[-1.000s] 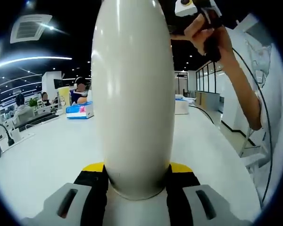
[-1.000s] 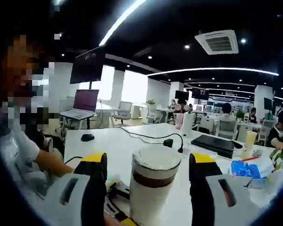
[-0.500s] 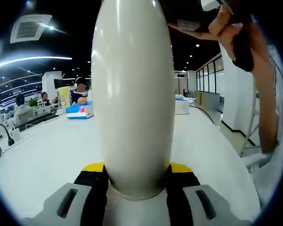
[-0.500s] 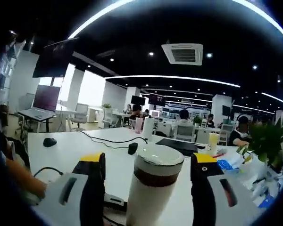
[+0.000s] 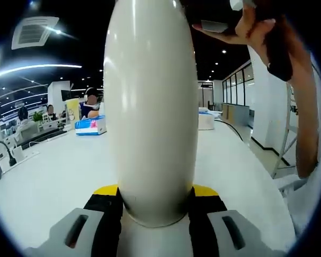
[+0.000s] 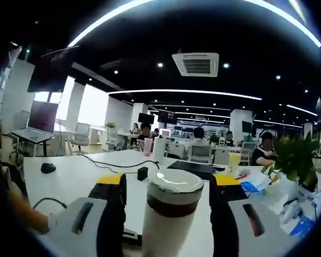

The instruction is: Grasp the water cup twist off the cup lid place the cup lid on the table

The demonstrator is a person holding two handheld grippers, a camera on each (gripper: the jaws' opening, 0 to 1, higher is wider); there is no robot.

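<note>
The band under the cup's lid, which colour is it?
Dark brown, between the pale lid and the white cup body; best in the right gripper view.

Open-plan office: long white desks, laptop, seated people, ceiling vent.

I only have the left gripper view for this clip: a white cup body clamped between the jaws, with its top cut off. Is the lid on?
Observer: Yes. In the right gripper view the cup lid sits on the water cup, above a brown band.
Operator: Is the right gripper shut on it?
Observer: No. The right gripper is open, with its jaws standing on either side of the lid and a gap showing on each side.
Operator: Is anything on the table behind it?
Observer: A black mouse lies on the table, off to the left of that view.
</note>
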